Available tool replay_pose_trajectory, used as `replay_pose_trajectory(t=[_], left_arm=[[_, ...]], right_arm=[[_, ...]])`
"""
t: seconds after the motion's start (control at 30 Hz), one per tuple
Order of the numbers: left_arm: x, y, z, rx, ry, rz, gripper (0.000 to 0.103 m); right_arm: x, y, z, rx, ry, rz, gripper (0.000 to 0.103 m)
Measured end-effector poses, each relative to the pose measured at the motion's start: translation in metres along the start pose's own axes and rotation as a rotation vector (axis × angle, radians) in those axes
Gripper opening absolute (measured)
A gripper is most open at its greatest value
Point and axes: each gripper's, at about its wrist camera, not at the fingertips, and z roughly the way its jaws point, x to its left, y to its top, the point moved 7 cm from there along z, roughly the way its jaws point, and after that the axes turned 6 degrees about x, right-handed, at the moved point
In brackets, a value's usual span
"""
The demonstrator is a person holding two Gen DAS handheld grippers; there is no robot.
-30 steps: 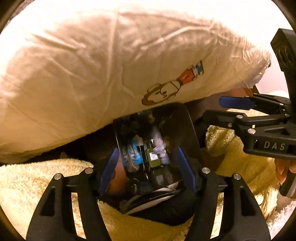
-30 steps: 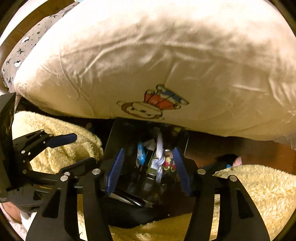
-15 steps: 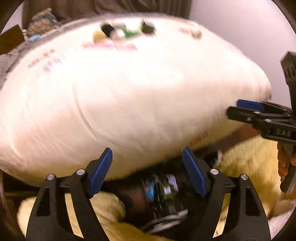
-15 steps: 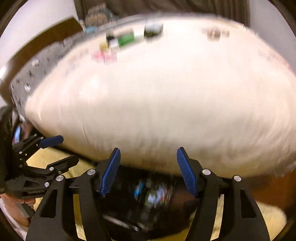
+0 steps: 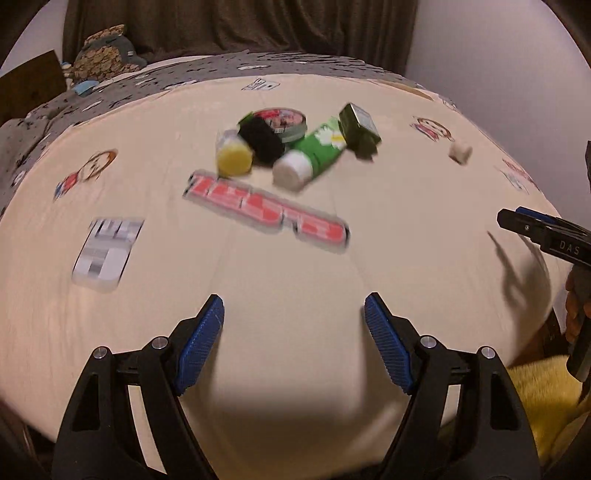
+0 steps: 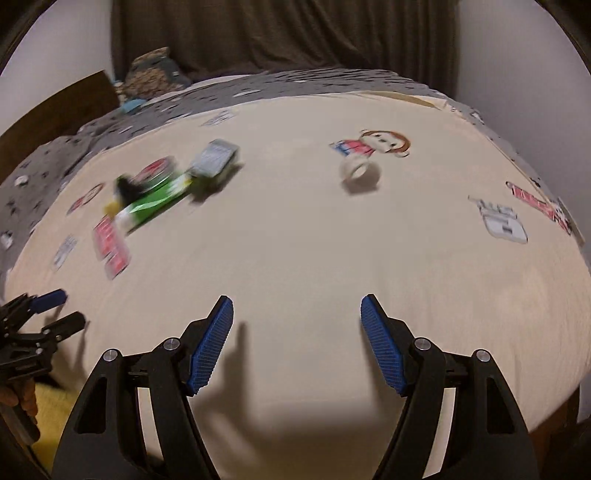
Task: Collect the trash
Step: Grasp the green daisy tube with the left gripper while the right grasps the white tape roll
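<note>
A cluster of trash lies far out on the cream bed cover: a green tube with a white cap, a yellow-ended cup, a black piece, a round printed lid and a dark green carton. The tube and the carton also show blurred in the right wrist view. A white tape roll lies apart to the right, small in the left wrist view. My left gripper and right gripper are both open and empty above the cover's near edge.
The cream cover with cartoon prints lies over a grey patterned bedspread. A dark curtain hangs behind. A stuffed toy sits at the far left. A yellow fluffy blanket lies below the near edge.
Both grippers have risen from the dark bin of trash under the bed edge to above the cover. The bin has left view and the top of the bed shows now.
</note>
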Motion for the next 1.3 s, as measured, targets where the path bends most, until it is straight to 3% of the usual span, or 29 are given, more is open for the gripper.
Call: replay_pose_trajectory(t=[0.43, 0.87, 0.9, 0.97, 1.0, 1.13, 1.3], left_arm=[[-0.004, 0.077, 0.058, 0.02, 0.013, 0.053, 0.074], [-0.021, 0.123, 0.093, 0.024, -0.029, 0.082, 0.074], [-0.021, 0.125, 0.094, 0.026, -0.026, 0.085, 0.072], [-0.023, 0.124, 0.093, 0.029, -0.021, 0.093, 0.054], [-0.023, 0.123, 0.092, 0.028, -0.018, 0.093, 0.05], [-0.024, 0.112, 0.081, 0.032, -0.038, 0.103, 0.042], [-0.028, 0.084, 0.063, 0.016, -0.037, 0.123, 0.04]], right_arm=[[-0.04, 0.069, 0.054, -0.019, -0.071, 0.046, 0.072], [-0.042, 0.098, 0.083, 0.011, -0.065, 0.066, 0.066], [-0.042, 0.098, 0.084, 0.012, -0.066, 0.068, 0.06], [-0.042, 0.098, 0.083, 0.011, -0.063, 0.069, 0.045], [-0.041, 0.097, 0.081, 0.013, -0.062, 0.064, 0.035], [-0.038, 0.09, 0.074, 0.008, -0.055, 0.052, 0.035], [-0.021, 0.069, 0.056, 0.007, -0.032, 0.013, 0.035]])
